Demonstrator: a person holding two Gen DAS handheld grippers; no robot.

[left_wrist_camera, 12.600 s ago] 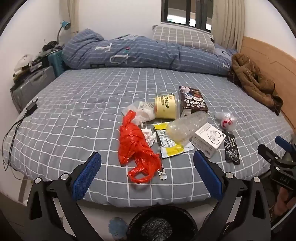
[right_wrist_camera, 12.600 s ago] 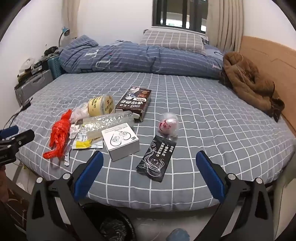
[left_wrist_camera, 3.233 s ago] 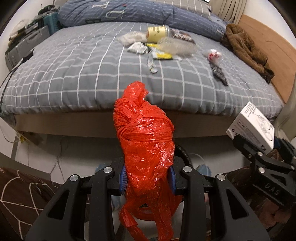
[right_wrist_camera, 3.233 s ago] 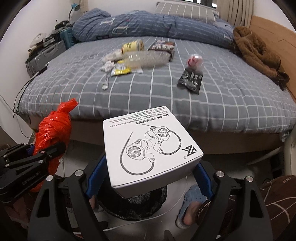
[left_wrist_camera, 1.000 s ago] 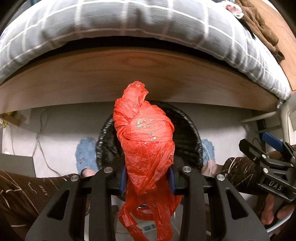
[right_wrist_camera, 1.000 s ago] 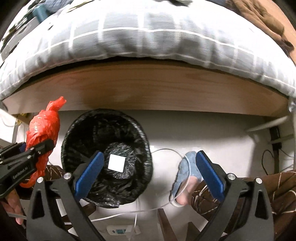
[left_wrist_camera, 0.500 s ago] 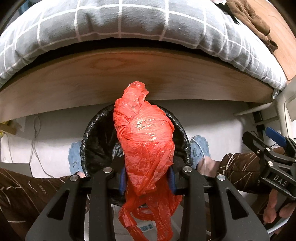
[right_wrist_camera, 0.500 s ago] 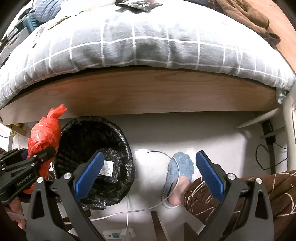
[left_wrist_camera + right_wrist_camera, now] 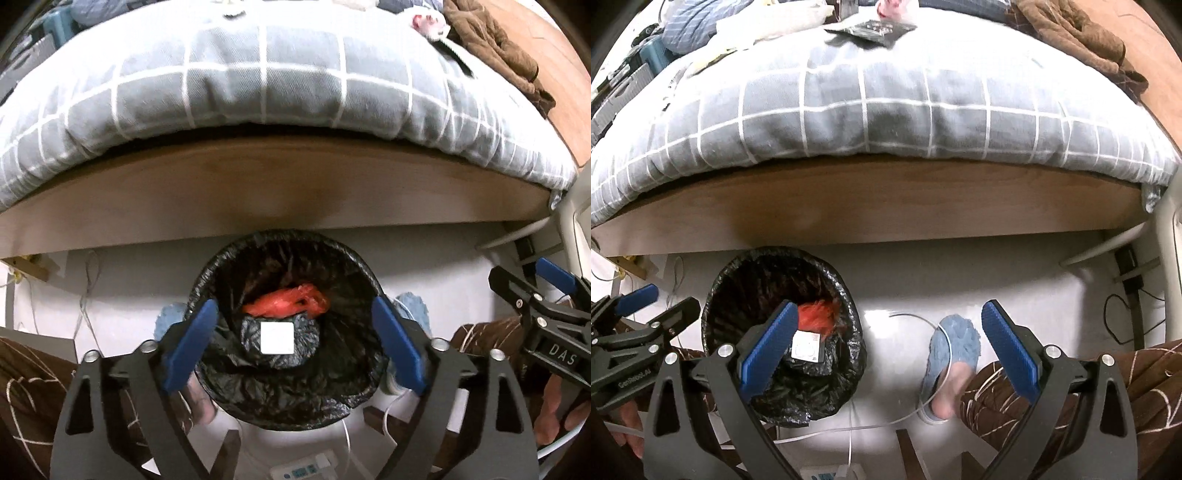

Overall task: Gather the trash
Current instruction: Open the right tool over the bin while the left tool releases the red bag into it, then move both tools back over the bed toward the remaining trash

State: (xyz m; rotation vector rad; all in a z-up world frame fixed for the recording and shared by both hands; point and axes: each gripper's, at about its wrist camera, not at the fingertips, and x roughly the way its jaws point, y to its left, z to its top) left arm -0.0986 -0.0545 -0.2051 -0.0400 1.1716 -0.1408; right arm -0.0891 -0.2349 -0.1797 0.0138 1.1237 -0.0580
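Observation:
A black-lined trash bin point(image 9: 221, 266) stands on the floor against the bed frame. Inside it lie the red plastic bag point(image 9: 286, 302) and the white box point(image 9: 277, 338). My left gripper point(image 9: 291, 345) hangs open and empty right above the bin. My right gripper point(image 9: 886, 354) is open and empty, to the right of the bin point(image 9: 720, 280), where the red bag point(image 9: 816, 314) and the white box point(image 9: 807, 349) also show. A black packet point(image 9: 871, 31) and a round wrapped item point(image 9: 424, 22) lie on the bed.
The grey checked bed point(image 9: 258, 81) overhangs its wooden frame point(image 9: 295, 192). A brown jacket point(image 9: 495, 48) lies at the bed's right. The person's slippered foot point(image 9: 949, 354) and white cables point(image 9: 871, 428) are on the floor beside the bin.
My left gripper has opened and the red bag has dropped into the bin. Both grippers have tilted up a little, and more of the bed shows.

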